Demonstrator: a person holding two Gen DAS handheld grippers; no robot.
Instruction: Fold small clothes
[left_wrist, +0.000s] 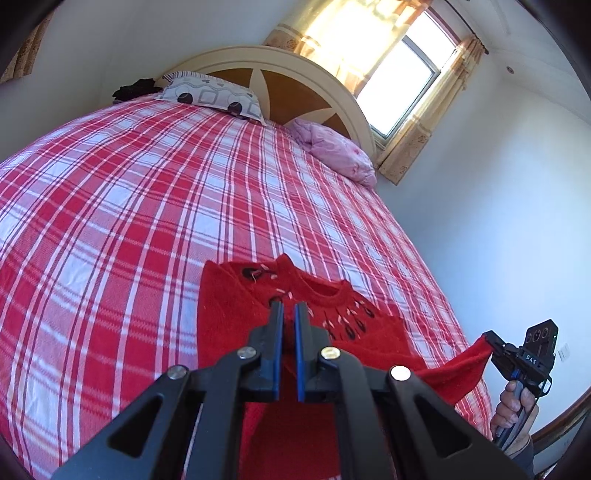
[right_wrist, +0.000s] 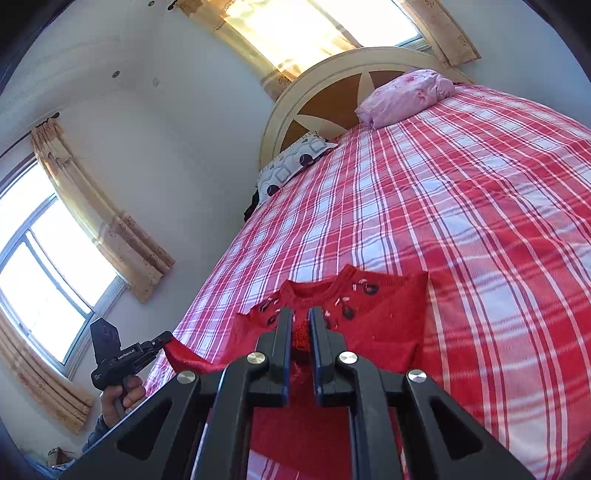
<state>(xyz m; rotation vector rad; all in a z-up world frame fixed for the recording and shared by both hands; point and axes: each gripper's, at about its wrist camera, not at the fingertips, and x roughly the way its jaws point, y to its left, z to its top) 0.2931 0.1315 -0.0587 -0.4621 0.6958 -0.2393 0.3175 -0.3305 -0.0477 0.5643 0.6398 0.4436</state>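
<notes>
While both grippers pinch its lower edge, the red sweater (left_wrist: 236, 314) lies on the plaid bed sheet (left_wrist: 129, 221) near the foot of the bed, its collar and dark-and-white embroidered yoke pointing toward the headboard (left_wrist: 295, 88).

From the left wrist view, the left gripper (left_wrist: 289, 314) has its jaws closed down to a thin slit with red knit caught between the blue pads. At about 4 o'clock from it, the right gripper (left_wrist: 493, 341) clamps a corner of the sweater, and that corner is pulled up off the bed into a taut flap. A hand (left_wrist: 511, 406) grips its handle.

From the right wrist view, the right gripper (right_wrist: 300, 317) likewise shows jaws nearly together on bunched red knit, and the left gripper (right_wrist: 164, 339) sits at about 8 o'clock, holding the opposite corner lifted.

Far up the bed, a patterned pillow (left_wrist: 210, 94) lies at 11 o'clock and a pink pillow (left_wrist: 336, 151) at 1 o'clock, both against the headboard. A curtained window (left_wrist: 402, 77) stands behind.
</notes>
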